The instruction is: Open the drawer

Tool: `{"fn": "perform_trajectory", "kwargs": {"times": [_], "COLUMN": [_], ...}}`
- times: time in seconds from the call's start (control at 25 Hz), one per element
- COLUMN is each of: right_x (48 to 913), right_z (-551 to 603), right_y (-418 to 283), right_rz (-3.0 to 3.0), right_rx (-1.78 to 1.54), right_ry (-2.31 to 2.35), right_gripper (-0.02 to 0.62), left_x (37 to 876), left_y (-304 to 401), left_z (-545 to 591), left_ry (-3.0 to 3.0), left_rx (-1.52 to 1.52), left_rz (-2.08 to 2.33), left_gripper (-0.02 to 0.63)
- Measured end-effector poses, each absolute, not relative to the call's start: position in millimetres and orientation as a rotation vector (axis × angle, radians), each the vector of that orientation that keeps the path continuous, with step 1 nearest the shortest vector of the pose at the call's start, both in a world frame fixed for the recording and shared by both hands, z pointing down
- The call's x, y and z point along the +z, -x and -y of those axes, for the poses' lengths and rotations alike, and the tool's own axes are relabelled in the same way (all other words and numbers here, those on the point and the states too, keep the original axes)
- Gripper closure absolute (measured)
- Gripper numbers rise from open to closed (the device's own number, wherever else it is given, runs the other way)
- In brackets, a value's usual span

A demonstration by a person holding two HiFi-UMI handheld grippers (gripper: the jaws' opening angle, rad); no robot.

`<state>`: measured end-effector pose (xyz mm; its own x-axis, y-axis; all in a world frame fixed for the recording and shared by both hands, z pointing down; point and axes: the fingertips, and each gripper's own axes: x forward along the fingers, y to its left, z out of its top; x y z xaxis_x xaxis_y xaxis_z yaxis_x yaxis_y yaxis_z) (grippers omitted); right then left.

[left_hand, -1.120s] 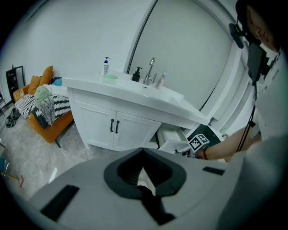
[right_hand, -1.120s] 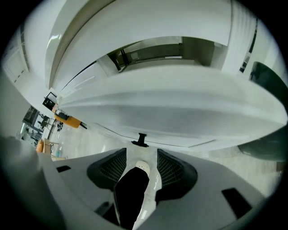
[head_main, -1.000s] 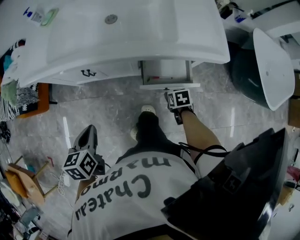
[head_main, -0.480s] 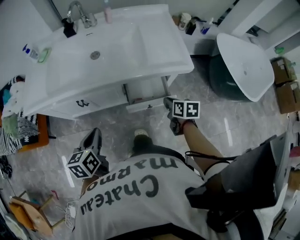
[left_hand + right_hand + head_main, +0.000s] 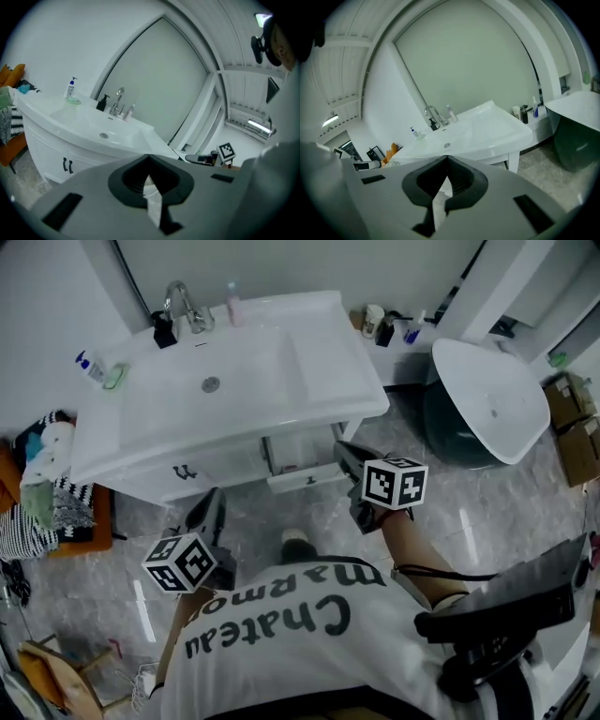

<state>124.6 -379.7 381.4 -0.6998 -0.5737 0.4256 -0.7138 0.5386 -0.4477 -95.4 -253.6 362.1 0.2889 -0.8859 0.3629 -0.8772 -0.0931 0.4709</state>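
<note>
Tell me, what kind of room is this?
Most likely a bathroom: a white washbasin with a faucet sits on a cabinet whose drawer is pulled out, and a pump bottle stands on the basin's edge.

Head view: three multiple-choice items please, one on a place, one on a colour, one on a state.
1. The faucet stands: A on the floor; B at the washbasin's back edge; C on a shelf.
2. The washbasin is: A white; B black; C orange.
3. The drawer is: A shut flush; B lying on the floor; C pulled out.
Key: 1 B, it rises from the basin's far rim. 2 A, its whole top is white. 3 C, the drawer juts out below the basin with its inside showing.
</note>
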Motion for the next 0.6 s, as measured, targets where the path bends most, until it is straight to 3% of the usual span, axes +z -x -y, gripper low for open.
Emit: {"fn": "perform_trajectory", "kwargs": {"times": [0.6], "right_x": [381.9], "right_z": [374.9], "right_y": [-117.4], "right_rz": [2.541], "right_rx": [0.729], "right_ry": [-1.046], "right_gripper": [0.586], "left_x": [365.2], "left_y": [110.0], "left_z": [238.2], "left_ry": [-1.903], "left_rx": [-0.019], "left_rz": [1.652], "left_gripper": [0.598]}}
